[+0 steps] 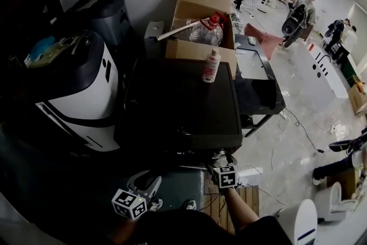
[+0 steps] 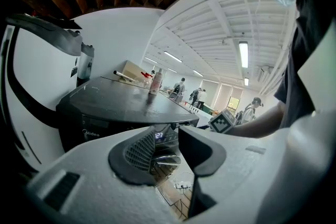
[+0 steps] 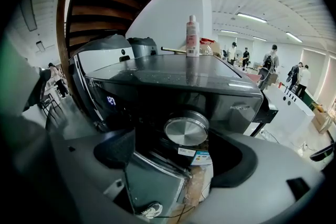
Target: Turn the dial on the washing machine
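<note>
The black washing machine (image 1: 178,106) stands in front of me, its dark lid seen from above. Its round silver dial (image 3: 186,130) sits on the front panel, right of a blue lit display (image 3: 111,100). My right gripper (image 3: 181,152) is open at the panel, with the dial between its spread jaws and not touched by either. In the head view the right gripper (image 1: 223,168) is at the machine's front right edge. My left gripper (image 1: 144,187) hangs lower and to the left, open and empty. Through its gap the dial (image 2: 167,159) shows farther off.
A pink-and-white bottle (image 1: 211,66) stands on the lid's far right. Behind it is a cardboard box (image 1: 198,14) holding a big plastic jug. A white-and-black appliance (image 1: 80,89) stands close on the left, a black cart (image 1: 258,86) on the right. Several people stand far back.
</note>
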{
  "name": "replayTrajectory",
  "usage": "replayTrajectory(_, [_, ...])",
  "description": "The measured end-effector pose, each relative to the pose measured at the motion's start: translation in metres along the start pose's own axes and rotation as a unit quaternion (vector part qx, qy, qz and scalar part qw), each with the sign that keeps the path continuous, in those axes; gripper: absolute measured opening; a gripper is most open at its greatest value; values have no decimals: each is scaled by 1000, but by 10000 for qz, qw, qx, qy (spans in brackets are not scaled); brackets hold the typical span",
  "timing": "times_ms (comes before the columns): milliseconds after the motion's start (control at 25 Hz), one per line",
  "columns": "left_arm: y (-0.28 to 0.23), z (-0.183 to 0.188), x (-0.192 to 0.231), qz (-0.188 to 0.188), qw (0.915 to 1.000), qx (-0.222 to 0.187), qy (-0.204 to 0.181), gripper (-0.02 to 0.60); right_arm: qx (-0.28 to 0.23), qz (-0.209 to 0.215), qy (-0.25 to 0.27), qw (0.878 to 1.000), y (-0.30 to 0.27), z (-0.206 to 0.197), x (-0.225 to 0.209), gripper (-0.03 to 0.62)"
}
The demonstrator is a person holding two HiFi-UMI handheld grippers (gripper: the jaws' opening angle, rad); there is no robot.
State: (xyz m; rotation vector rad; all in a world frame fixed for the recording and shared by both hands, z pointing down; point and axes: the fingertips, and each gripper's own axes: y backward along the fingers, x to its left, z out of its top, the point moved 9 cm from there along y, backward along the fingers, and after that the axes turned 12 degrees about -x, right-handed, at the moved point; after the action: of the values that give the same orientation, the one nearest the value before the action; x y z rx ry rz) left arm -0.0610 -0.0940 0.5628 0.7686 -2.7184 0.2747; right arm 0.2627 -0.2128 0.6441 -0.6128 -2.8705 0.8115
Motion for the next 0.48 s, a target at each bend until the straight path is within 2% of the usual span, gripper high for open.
replayTrajectory(240, [-13, 3, 5, -362, 9993, 80, -23, 130, -380, -242, -99, 9989, 23, 13, 7, 392])
replayTrajectory(480, [-30, 12, 10, -860, 9961, 175, -122, 130, -1044, -549, -382, 9923, 59, 36, 25, 353])
